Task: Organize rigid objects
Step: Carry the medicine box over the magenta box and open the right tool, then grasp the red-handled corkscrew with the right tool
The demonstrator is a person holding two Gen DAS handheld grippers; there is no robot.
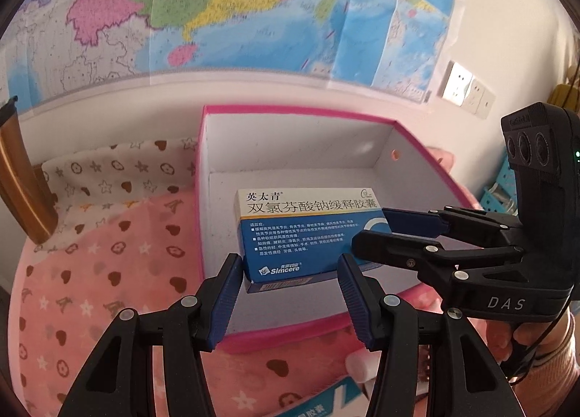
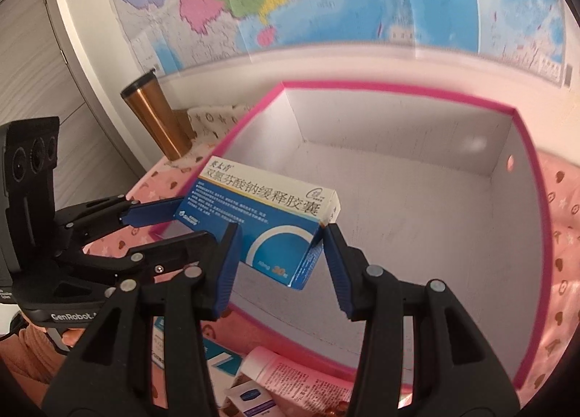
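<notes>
Your left gripper (image 1: 290, 293) sits nearest, its blue pads spread wide, one pad touching the lower left corner of the blue and white medicine box (image 1: 308, 232); your right gripper (image 2: 281, 264) holds that box between its pads, tilted, above the floor of the pink-rimmed white storage box (image 2: 417, 221); the storage box rests on a pink patterned blanket (image 1: 108, 272); a copper tumbler (image 2: 156, 116) stands near a wall map (image 1: 217, 0).
</notes>
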